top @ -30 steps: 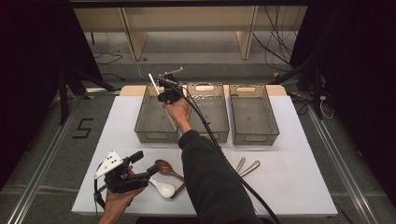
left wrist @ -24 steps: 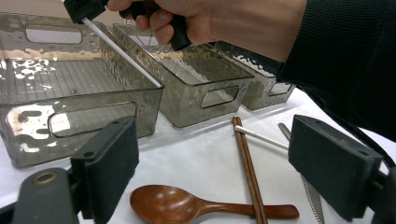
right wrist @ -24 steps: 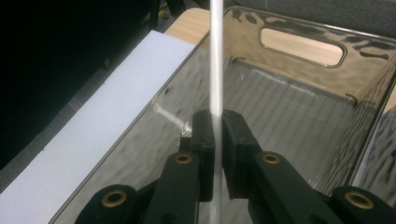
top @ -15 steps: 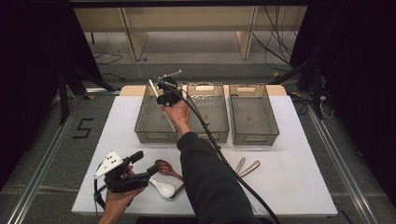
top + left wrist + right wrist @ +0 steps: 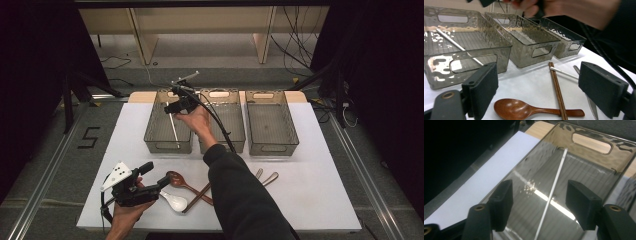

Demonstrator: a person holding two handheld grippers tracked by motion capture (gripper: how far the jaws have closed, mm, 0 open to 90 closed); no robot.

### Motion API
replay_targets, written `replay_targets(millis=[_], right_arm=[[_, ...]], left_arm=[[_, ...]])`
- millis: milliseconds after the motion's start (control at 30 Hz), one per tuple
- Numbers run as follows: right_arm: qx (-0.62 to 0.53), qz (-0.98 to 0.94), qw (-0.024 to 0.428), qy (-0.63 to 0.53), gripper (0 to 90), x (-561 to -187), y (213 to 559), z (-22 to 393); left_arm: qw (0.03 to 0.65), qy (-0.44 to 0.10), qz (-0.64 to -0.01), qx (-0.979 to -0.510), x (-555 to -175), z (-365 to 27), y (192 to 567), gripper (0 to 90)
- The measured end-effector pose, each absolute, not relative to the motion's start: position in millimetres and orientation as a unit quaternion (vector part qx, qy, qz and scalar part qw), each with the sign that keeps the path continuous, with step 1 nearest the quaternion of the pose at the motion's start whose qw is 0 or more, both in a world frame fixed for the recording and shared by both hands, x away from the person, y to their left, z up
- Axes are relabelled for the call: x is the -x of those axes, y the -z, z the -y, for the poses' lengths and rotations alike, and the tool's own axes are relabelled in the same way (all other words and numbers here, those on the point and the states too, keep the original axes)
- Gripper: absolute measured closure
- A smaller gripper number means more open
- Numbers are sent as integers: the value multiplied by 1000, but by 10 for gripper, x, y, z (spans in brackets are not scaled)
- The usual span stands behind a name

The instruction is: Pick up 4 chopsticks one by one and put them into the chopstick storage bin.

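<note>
White table, three bins: your right gripper [image 5: 539,207], jaws just opened, empty above left bin [image 5: 150,131]; chopstick [image 5: 554,192] inside, thin, stiff, slippery; grip mid-shaft.

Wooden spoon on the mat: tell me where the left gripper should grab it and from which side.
Grip the wooden spoon on its slim handle, just behind the bowl, coming straight down from above with the jaws across the handle. It lies flat on the white mat, and the brown chopsticks lie over the handle farther out, so the stretch by the bowl looks freest. The left gripper, jaws open, sits right beside it.
</note>
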State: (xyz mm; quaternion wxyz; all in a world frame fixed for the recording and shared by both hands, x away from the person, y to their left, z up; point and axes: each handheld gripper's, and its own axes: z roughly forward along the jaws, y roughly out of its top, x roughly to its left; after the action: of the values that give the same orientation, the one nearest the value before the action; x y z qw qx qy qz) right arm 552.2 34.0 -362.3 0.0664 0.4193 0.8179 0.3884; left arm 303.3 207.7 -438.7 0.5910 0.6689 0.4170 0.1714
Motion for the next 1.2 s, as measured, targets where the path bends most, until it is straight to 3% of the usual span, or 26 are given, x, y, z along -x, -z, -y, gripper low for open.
replay_targets(millis=[500, 1200], right_arm=[[-371, -825, 74, -420, 306, -4887, 3261, 327], [-377, -823, 77, -417, 275, -4342, 3328, 1088]], left_arm=[[588, -173, -420, -670, -3032, -2077, 4390, 156], [583, -177, -419, -673, -3024, -2071, 4394, 156]])
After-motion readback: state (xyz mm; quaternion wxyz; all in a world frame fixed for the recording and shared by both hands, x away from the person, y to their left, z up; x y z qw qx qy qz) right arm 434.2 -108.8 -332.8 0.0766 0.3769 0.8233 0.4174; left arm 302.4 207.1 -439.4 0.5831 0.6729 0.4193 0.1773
